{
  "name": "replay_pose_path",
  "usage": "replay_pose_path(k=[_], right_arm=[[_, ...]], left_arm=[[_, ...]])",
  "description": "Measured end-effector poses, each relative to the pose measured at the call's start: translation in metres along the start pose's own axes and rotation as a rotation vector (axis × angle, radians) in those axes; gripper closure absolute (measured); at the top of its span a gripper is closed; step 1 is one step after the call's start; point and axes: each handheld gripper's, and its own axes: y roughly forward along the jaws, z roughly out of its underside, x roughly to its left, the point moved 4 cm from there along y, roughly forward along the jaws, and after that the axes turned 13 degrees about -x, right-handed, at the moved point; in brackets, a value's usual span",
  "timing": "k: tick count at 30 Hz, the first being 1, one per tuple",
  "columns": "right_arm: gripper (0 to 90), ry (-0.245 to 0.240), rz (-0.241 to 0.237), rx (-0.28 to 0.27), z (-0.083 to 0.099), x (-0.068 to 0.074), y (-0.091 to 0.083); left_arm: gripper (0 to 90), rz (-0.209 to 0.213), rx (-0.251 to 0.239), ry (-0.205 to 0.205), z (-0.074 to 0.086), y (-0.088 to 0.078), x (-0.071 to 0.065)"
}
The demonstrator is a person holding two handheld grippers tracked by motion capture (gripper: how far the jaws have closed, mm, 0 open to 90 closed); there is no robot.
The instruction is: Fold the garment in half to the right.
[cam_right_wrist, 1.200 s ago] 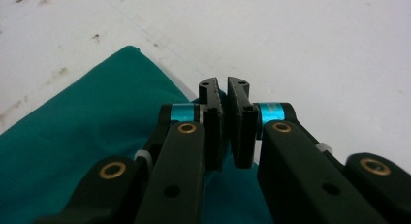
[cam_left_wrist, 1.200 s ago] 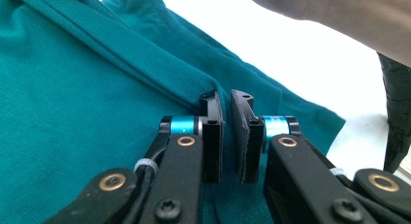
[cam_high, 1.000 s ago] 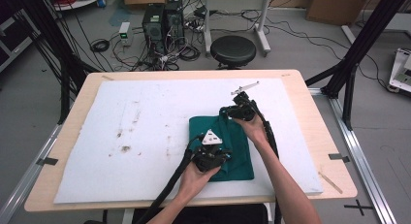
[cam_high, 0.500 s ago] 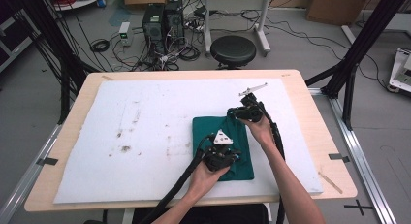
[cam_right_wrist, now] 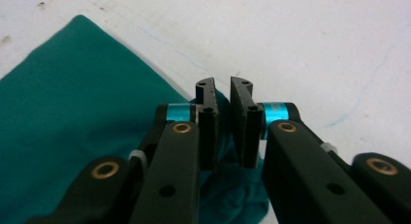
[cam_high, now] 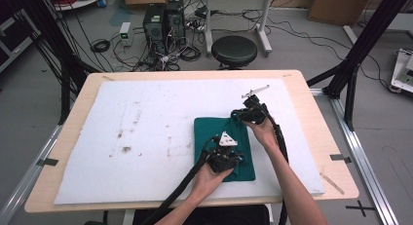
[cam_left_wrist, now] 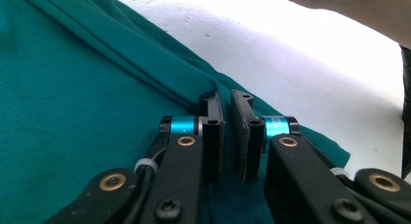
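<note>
I see the green cloth [cam_high: 221, 137] lying folded flat on the white mat [cam_high: 146, 137], right of the mat's middle, its long axis running from my side toward the far edge of the table [cam_high: 302, 88]. My left tongs [cam_left_wrist: 227, 100] sit nearly closed on the cloth's near right corner. My right tongs [cam_right_wrist: 221, 88], jaws just easing apart with cloth between them, are at the far right corner. Bare mat stretches wide to the left.
</note>
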Motion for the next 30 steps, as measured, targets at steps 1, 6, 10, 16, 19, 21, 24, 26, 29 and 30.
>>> replay_pose_path(k=[1,6,10,16,19,21,24,26,29,30], right_arm=[[80.1,0.009,0.007,0.001,0.0,0.0,-0.001],[70.3,0.054,0.046,-0.018,0.0,-0.006,-0.011],[58.7,0.101,0.031,-0.059,-0.003,-0.005,-0.019],[44.8,0.132,0.03,-0.055,-0.005,0.002,-0.014],[47.1,0.176,0.004,-0.02,0.001,0.0,-0.007],[60.9,0.189,-0.004,0.0,0.003,-0.001,-0.005],[74.4,0.148,0.006,0.02,0.004,-0.001,-0.007],[75.8,0.124,0.02,0.017,0.004,-0.001,-0.011],[76.8,0.141,0.027,0.001,0.007,-0.005,-0.016],[77.2,0.147,0.027,0.003,0.01,-0.007,-0.017]], left_arm=[[83.1,-0.001,-0.005,-0.004,0.0,0.001,-0.001],[72.8,0.035,-0.013,0.007,-0.001,-0.001,-0.003],[60.8,0.075,-0.021,0.0,-0.001,-0.008,-0.004],[55.6,0.08,-0.095,-0.002,-0.014,-0.033,0.0],[55.5,0.033,-0.121,0.016,-0.02,-0.047,0.012],[55.4,0.003,-0.128,0.018,-0.023,-0.054,0.02],[55.1,-0.048,-0.145,0.016,-0.025,-0.063,0.036],[53.9,-0.088,-0.148,0.021,-0.026,-0.068,0.044],[53.8,-0.143,-0.157,0.035,-0.028,-0.074,0.056],[53.7,-0.16,-0.159,0.038,-0.029,-0.076,0.059]])
